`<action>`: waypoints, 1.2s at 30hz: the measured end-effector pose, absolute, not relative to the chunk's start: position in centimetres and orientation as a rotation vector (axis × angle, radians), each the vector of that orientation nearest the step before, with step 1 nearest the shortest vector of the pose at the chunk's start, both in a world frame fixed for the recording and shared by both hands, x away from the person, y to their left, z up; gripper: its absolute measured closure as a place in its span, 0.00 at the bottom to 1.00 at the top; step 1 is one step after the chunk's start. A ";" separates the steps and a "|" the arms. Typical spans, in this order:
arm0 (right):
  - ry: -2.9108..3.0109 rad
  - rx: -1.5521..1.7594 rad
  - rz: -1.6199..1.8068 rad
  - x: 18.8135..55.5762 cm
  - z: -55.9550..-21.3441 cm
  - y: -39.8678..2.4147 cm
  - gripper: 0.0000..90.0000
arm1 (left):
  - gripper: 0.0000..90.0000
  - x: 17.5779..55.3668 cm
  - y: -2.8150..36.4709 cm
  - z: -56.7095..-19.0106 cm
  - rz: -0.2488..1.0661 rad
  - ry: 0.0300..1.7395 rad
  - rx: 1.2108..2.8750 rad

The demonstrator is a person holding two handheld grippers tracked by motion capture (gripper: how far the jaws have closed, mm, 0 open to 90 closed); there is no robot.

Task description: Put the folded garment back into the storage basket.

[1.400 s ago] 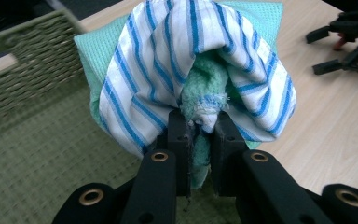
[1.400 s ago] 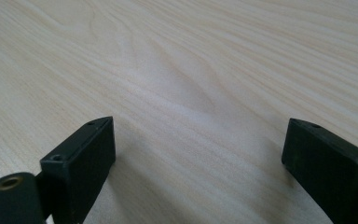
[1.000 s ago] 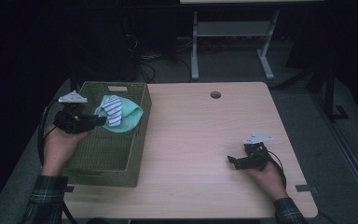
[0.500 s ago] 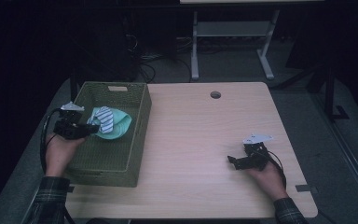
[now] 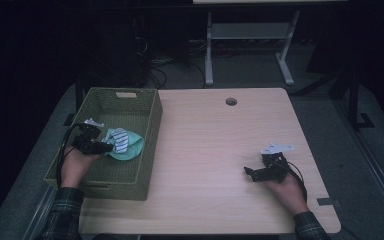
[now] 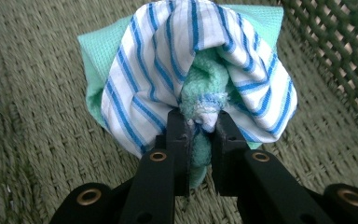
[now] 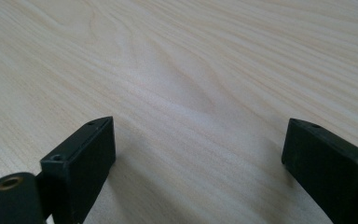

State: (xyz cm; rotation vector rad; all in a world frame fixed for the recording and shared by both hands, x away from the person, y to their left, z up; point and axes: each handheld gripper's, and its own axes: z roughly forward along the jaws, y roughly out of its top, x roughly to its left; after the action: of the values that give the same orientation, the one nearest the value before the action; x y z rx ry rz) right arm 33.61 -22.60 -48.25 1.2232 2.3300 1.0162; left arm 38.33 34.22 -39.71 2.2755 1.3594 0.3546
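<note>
Between the left gripper's point(image 6: 196, 126) jaws sits a pinched fold of bundled cloths point(image 6: 191, 70), striped over green, low inside the woven basket point(image 5: 145, 145). Right gripper point(image 5: 252, 172) rests spread on the table point(image 5: 215, 145), whose wood grain fills its own view.

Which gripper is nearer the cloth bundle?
Left. The left gripper clamps the cloth bundle inside the basket; the right gripper sits open across the table.

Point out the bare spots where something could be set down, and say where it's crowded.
The table is bare between the basket and the right gripper, and up to the cable hole. The basket's far half is free too. Its near half is crowded: the left gripper holds the bunched cloths there.
</note>
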 end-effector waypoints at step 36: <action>2.327 1.225 1.017 33.6 -48.3 -22.6 0.10 | 0.26 37.9 33.6 -38.8 0.294 1.313 2.213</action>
State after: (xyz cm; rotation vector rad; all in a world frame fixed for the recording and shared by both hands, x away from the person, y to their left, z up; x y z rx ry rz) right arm 33.62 -22.61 -48.26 1.2248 2.3271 1.0169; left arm 37.92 33.63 -38.77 2.2127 1.3133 0.2937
